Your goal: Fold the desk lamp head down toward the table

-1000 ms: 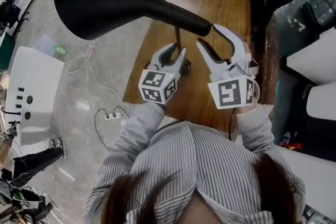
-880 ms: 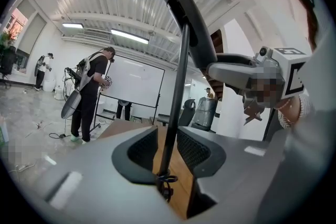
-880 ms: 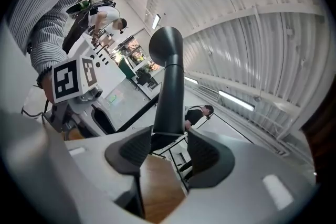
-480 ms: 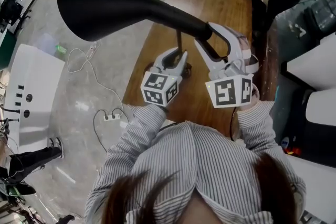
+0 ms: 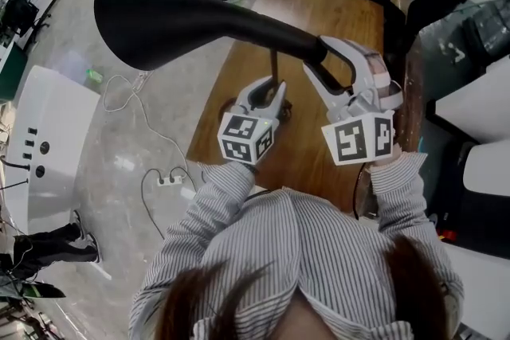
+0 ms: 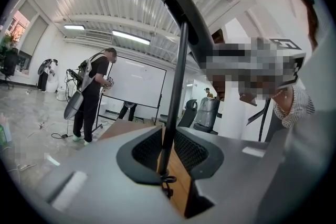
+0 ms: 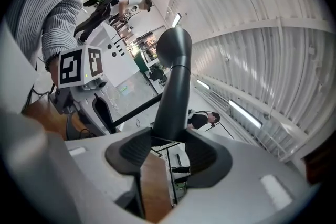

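Bracing the stem (image 5: 273,64), the left gripper (image 5: 269,90) has just been closed on it; the right gripper (image 5: 320,56) is clamped on the lamp head (image 5: 183,16), raised toward ten o'clock, apparently for levering down.

Blocked above and to the left by the broad black lamp head (image 5: 151,16), overhanging the desk's (image 5: 319,4) left edge. In the middle, barred by the thin upright pole (image 5: 273,64), clamped in the left gripper's (image 5: 272,84) fingers, and by the sloping neck (image 5: 271,32), clamped in the right gripper's (image 5: 317,53). Open over bare wood beyond.
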